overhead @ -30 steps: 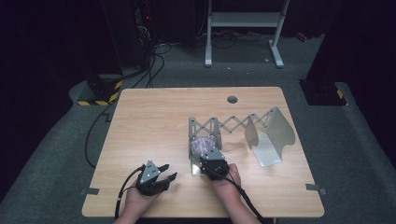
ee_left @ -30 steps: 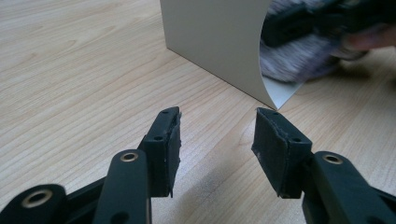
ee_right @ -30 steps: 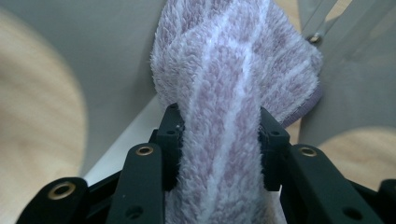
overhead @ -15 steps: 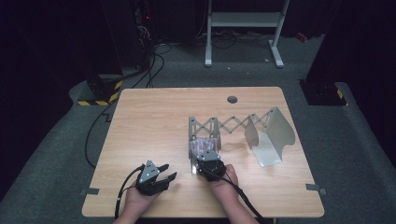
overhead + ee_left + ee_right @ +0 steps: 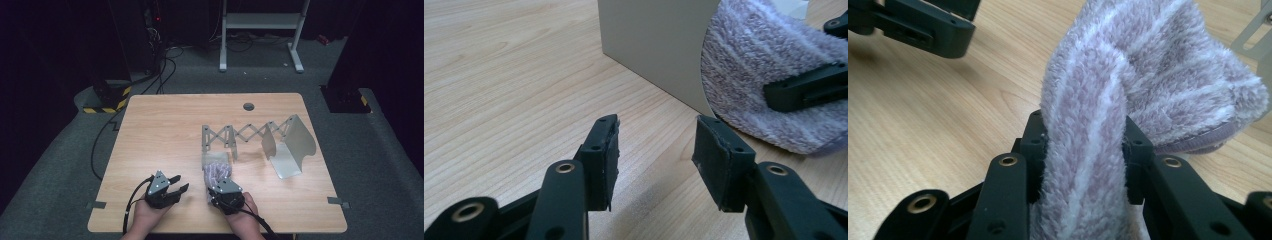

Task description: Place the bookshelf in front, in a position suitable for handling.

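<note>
We are holding a fuzzy lilac cloth in the right gripper, whose jaws are clamped on a bunched fold of it, as the right gripper view shows. The cloth is sitting near the front edge of the surface, at about 6 o'clock from the scissor rack, with its far end reaching toward the rack's near plate. The left gripper is waiting at 9 o'clock from the cloth, jaws spread and holding nothing; in its own view the cloth is lying at 2 o'clock, just beside a pale plate.

We are judging that the step in hand is lifting the cloth toward the rack. To do it well, we should be keeping the right gripper squeezed firmly, since the pile is soft and a loose fold could be slipping out. We should be raising it straight before carrying it toward 12 o'clock, so the hanging end is clearing the rack's plate rather than dragging it. The left gripper could be coming in low from 9 o'clock to pinch a free corner, well apart from the right jaws, so the cloth is spreading rather than twisting.
</note>
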The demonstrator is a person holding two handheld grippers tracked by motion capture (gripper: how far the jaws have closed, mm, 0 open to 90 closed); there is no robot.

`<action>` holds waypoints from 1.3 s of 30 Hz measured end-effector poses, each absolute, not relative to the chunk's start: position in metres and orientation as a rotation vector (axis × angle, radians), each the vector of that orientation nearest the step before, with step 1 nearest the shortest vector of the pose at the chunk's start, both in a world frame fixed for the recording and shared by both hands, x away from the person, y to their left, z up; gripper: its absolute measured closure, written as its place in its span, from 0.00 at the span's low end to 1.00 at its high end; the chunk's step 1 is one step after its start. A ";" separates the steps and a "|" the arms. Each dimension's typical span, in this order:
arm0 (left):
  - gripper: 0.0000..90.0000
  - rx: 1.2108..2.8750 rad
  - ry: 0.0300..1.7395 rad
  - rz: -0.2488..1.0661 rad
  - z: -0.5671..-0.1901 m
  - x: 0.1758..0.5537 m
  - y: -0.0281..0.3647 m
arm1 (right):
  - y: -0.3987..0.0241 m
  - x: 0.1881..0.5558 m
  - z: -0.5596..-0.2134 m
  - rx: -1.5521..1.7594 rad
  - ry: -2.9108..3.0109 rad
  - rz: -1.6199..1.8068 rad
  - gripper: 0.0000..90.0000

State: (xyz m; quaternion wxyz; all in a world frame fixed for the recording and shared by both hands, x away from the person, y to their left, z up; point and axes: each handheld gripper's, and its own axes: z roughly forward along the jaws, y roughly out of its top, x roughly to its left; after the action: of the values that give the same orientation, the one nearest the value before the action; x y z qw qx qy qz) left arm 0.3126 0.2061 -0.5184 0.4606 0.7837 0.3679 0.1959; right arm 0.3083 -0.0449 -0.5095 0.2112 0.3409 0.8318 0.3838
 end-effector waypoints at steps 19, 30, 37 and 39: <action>0.57 1.917 0.948 0.493 -0.520 0.316 0.212 | -0.048 0.328 -0.516 1.078 2.266 1.144 0.73; 0.56 1.909 0.962 0.500 -0.520 0.316 0.217 | -0.047 0.314 -0.472 1.004 2.142 1.355 0.72; 0.56 1.904 0.970 0.503 -0.519 0.316 0.220 | -0.050 0.303 -0.439 0.934 2.032 1.464 0.72; 0.56 1.904 0.970 0.503 -0.519 0.316 0.220 | -0.047 0.304 -0.443 0.932 2.047 1.441 0.72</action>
State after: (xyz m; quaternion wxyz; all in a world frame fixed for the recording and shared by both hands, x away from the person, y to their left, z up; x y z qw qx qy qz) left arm 0.3160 0.2196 -0.5194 0.4557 0.7720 0.3934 0.2041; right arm 0.3035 -0.0474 -0.4432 0.2329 0.3391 0.7453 0.5246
